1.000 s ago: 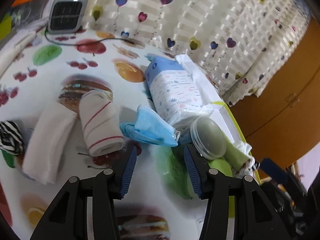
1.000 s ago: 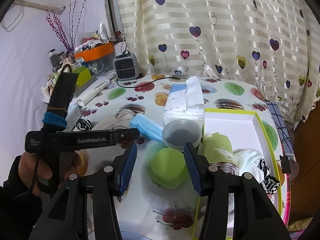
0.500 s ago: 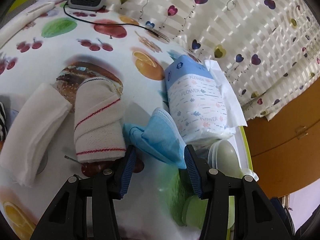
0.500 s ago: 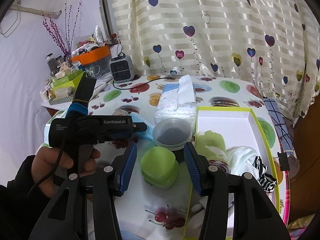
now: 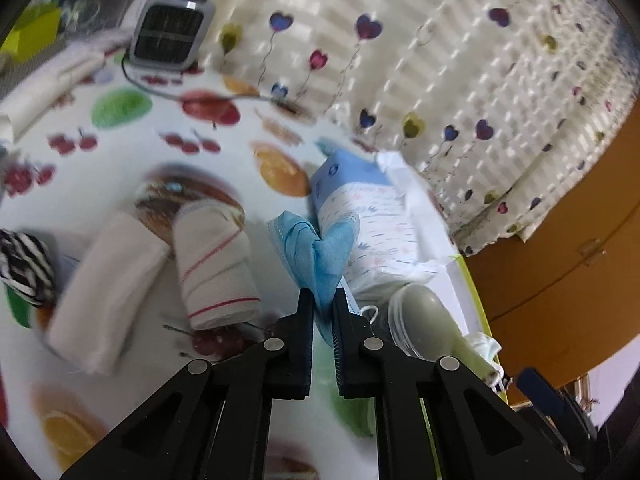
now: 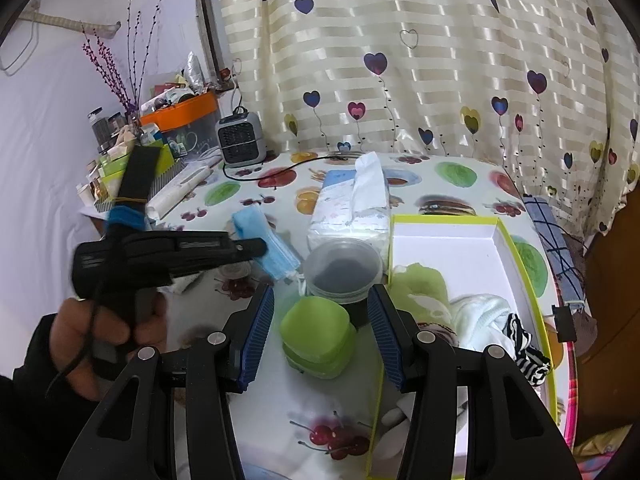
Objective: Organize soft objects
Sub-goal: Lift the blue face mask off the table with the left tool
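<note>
My left gripper (image 5: 322, 296) is shut on the blue face mask (image 5: 316, 248), which bunches up between its pads just above the fruit-print tablecloth. In the right wrist view the mask (image 6: 260, 236) hangs from the left gripper (image 6: 260, 246), held by a person's hand. Left of it lie a rolled cloth with red stripes (image 5: 216, 264), a rolled white towel (image 5: 108, 288) and a zebra-striped sock (image 5: 24, 268). My right gripper (image 6: 320, 296) stands open above the table with nothing gripped. The white box with a green rim (image 6: 520, 256) holds a green cloth (image 6: 424, 284), a white cloth (image 6: 480, 312) and a striped sock (image 6: 524, 352).
A tissue pack (image 5: 372, 220) stands right behind the mask. A clear round tub (image 6: 342, 264) and stacked green lidded containers (image 6: 318, 332) sit between the mask and the box. A small grey heater (image 6: 242, 140) with its cable stands at the back by the curtain.
My left gripper has shut on the blue mask and raised it off the table, bunching it. The right gripper has stayed put and open.
</note>
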{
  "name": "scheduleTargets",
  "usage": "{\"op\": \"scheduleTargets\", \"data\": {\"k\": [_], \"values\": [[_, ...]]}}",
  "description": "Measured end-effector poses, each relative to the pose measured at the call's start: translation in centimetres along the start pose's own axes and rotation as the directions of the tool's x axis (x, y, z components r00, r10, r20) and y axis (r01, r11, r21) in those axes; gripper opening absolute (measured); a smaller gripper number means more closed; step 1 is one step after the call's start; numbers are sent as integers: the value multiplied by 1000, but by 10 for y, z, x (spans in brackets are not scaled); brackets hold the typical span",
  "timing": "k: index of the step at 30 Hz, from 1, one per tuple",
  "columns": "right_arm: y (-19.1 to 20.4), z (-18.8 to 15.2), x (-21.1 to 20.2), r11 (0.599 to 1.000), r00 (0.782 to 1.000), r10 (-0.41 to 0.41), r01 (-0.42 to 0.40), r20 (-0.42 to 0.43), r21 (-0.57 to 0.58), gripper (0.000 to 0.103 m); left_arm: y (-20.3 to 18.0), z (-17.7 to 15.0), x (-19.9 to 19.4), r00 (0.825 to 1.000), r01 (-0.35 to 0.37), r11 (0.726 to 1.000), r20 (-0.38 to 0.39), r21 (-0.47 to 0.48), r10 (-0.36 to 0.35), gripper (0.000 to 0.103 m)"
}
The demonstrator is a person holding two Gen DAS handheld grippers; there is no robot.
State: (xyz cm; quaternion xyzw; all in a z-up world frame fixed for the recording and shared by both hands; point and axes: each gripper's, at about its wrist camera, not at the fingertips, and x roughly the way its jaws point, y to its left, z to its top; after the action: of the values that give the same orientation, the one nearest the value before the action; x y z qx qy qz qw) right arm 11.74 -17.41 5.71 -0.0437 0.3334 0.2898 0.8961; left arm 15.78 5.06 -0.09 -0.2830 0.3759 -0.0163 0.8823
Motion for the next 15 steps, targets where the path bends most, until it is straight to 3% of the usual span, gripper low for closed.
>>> {"op": "scheduleTargets", "data": {"k": [7, 15], "values": [[20, 6, 7, 999, 1000, 19, -20, -10, -29, 50, 21, -3, -42, 997, -29, 999, 67, 46, 26, 8], [46, 16, 38, 996, 996, 63, -66, -55, -59, 50, 60, 0, -74, 988, -87, 996, 131, 29, 82, 8]]}}
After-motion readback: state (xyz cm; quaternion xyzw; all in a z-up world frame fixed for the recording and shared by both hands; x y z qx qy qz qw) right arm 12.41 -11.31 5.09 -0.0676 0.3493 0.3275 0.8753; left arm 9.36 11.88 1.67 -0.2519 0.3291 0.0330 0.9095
